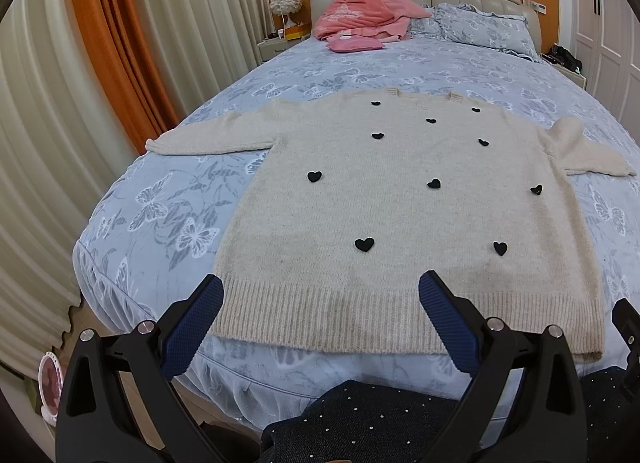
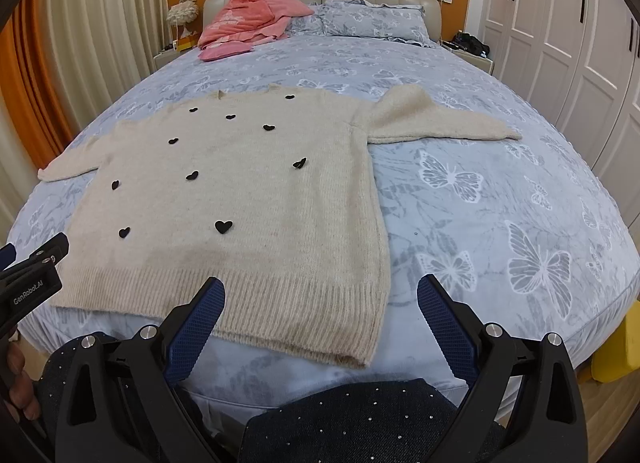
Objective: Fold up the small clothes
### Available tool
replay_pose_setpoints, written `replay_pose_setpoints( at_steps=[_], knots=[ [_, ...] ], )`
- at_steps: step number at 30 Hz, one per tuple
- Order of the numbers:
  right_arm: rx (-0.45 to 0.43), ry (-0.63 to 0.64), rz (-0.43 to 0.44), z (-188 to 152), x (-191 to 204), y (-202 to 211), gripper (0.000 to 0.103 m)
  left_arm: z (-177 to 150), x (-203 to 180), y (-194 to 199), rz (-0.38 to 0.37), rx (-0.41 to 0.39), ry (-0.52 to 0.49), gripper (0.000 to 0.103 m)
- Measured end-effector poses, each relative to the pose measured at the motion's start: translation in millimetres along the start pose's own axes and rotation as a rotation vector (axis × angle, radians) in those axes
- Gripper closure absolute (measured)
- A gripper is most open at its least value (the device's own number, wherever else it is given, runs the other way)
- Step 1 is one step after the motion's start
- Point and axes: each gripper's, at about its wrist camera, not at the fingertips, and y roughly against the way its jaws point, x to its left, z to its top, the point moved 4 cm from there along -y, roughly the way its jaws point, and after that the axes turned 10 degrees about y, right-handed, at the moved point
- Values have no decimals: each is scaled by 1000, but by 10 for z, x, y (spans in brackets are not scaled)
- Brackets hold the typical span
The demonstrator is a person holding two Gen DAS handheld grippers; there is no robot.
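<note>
A cream knit sweater (image 1: 384,199) with small black hearts lies flat on the bed, front up, both sleeves spread out sideways, ribbed hem toward me. It also shows in the right wrist view (image 2: 240,199). My left gripper (image 1: 322,291) is open and empty, held just above the hem's left half. My right gripper (image 2: 320,293) is open and empty, over the hem's right corner. The left gripper's body shows at the left edge of the right wrist view (image 2: 32,283).
The bed (image 2: 500,191) has a blue butterfly cover. Pink clothes (image 1: 360,15) and pillows (image 1: 480,27) lie at the headboard. Curtains (image 1: 100,63) stand left, white wardrobes (image 2: 568,43) right. Nightstands flank the bed. My dark studded trousers (image 2: 360,423) are at the bottom.
</note>
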Motion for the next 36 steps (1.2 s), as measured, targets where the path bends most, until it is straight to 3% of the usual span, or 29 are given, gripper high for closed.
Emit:
replay_pose_setpoints(
  at_steps=[36],
  knots=[
    [10,-3,2,-52,3,1,8,-40,-51,-15,-1,10,-9,7]
  ],
)
